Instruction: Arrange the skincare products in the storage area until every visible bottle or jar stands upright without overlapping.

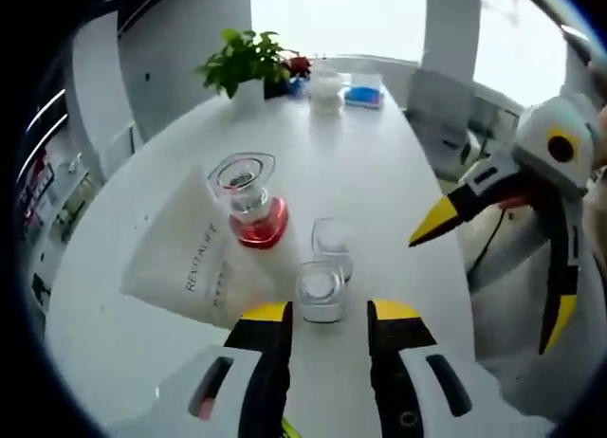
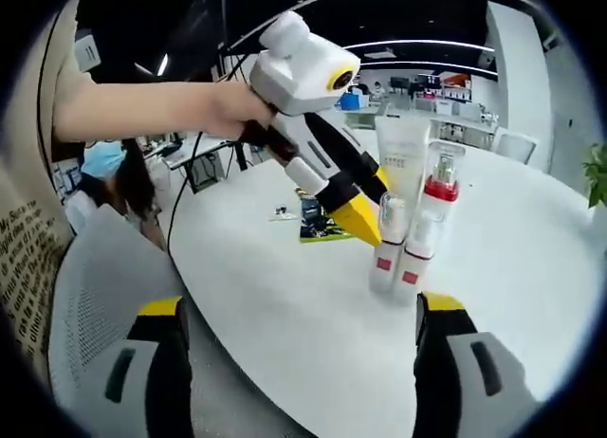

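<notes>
Four skincare things close together on the white bench (image 1: 398,173): a white tube (image 1: 190,258) with lettering, a tall bottle (image 1: 248,206) with a clear cap and a red band, and two small clear bottles, the near small bottle (image 1: 321,291) and the far small bottle (image 1: 332,241) just behind it. All four upright in the right gripper view, with the tube (image 2: 403,154) at the back, the tall bottle (image 2: 439,182) beside it, and the two small ones, each with a red label, in front and standing side by side (image 2: 386,244) (image 2: 415,248). Hard to tell whether neighbours touch or merely stand just beside each other.

Left claw (image 1: 330,313) partly open, yellow-tipped jaws either side of the near small bottle's base, nothing clamped; cannot tell whether either jaw touches the glass. From the right gripper view, same claw (image 2: 365,210) held by a hand (image 2: 223,106), slanting down with its yellow tips right against the small bottles.

Right claw (image 2: 302,310) spread wide and holding nothing, low over the bench edge, well short of the bottles. In the left gripper view, seen entering from the right (image 1: 484,291), jaws far apart, one yellow tip pointing towards the far small bottle but clear of it.

Further back on the bench, a green plant (image 1: 247,59), with a white cup (image 1: 325,87) and something blue (image 1: 364,97) near it, well apart from the skincare group. Beside the bench in the right gripper view, a grey mesh chair (image 2: 104,286)
</notes>
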Tool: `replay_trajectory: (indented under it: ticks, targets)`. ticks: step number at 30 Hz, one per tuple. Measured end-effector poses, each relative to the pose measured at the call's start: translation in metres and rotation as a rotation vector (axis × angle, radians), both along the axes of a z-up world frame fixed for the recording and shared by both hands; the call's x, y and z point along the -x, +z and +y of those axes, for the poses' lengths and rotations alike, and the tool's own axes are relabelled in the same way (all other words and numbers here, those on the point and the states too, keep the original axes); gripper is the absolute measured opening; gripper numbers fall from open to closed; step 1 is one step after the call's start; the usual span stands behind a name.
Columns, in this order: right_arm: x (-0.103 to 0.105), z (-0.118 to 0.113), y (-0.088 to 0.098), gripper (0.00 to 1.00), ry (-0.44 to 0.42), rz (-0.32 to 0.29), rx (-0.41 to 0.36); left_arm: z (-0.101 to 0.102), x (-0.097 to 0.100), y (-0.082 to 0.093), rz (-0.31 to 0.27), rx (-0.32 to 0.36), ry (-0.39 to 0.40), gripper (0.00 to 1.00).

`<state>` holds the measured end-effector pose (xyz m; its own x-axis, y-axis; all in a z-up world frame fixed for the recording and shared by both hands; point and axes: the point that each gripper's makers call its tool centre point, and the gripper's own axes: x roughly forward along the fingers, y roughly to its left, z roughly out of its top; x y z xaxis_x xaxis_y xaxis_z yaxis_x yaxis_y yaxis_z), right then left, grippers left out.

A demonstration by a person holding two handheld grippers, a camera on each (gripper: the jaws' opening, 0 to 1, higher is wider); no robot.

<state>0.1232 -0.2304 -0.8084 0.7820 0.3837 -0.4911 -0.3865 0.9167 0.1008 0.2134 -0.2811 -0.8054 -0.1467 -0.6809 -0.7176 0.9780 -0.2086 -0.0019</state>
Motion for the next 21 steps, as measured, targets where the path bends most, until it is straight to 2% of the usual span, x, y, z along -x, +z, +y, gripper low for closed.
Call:
replay_trajectory:
  ticks: [5, 9, 14, 21]
  targets:
    - [0.000, 0.002, -0.001, 1.00, 0.008, 0.006, 0.009, 0.016, 0.001, 0.004, 0.005, 0.000, 0.023, 0.35]
    - [-0.001, 0.000, 0.000, 1.00, -0.008, 0.008, -0.009, 0.039, -0.005, 0.009, 0.018, 0.007, 0.102, 0.42]
    - [-0.002, -0.005, 0.002, 1.00, -0.042, 0.010, -0.033, 0.076, -0.011, 0.008, 0.040, 0.001, 0.193, 0.48]
    - [-0.003, -0.011, -0.001, 1.00, -0.071, 0.025, -0.029, 0.133, -0.007, -0.005, 0.095, -0.018, 0.318, 0.61]
